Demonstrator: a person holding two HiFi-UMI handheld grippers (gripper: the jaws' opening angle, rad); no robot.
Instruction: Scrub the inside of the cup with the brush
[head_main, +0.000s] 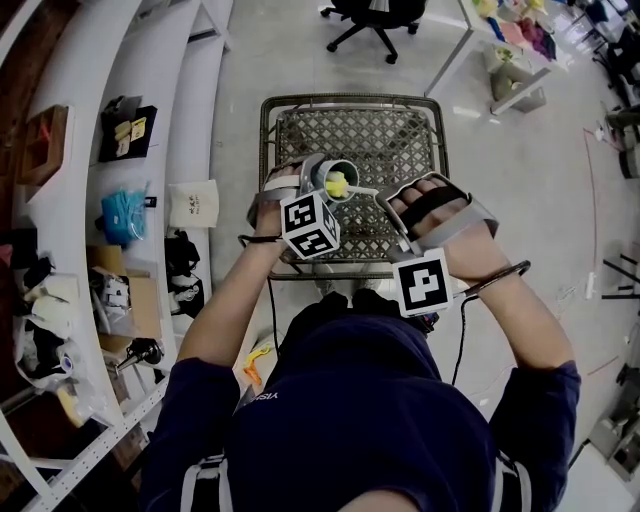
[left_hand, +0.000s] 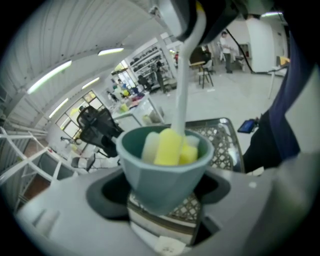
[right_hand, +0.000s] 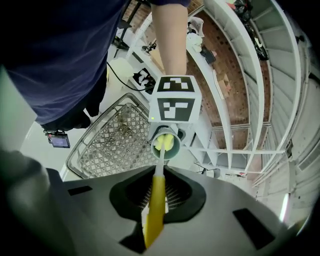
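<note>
Cup (left_hand: 161, 167) pinched in left gripper (left_hand: 162, 197), brush (right_hand: 155, 207) clamped in right gripper (right_hand: 158, 190), sponge head (left_hand: 168, 148) inside cup.

A wire-mesh basket (head_main: 385, 140) stood on the pale floor (head_main: 520, 200) at the centre of the head view, with a black office chair (head_main: 375, 18) beyond it at the top edge. White shelving (head_main: 70, 120) curved down the left side, carrying a blue bag (head_main: 125, 215) and dark clutter. A white bag (head_main: 193, 205) sat just right of the blue one.
</note>
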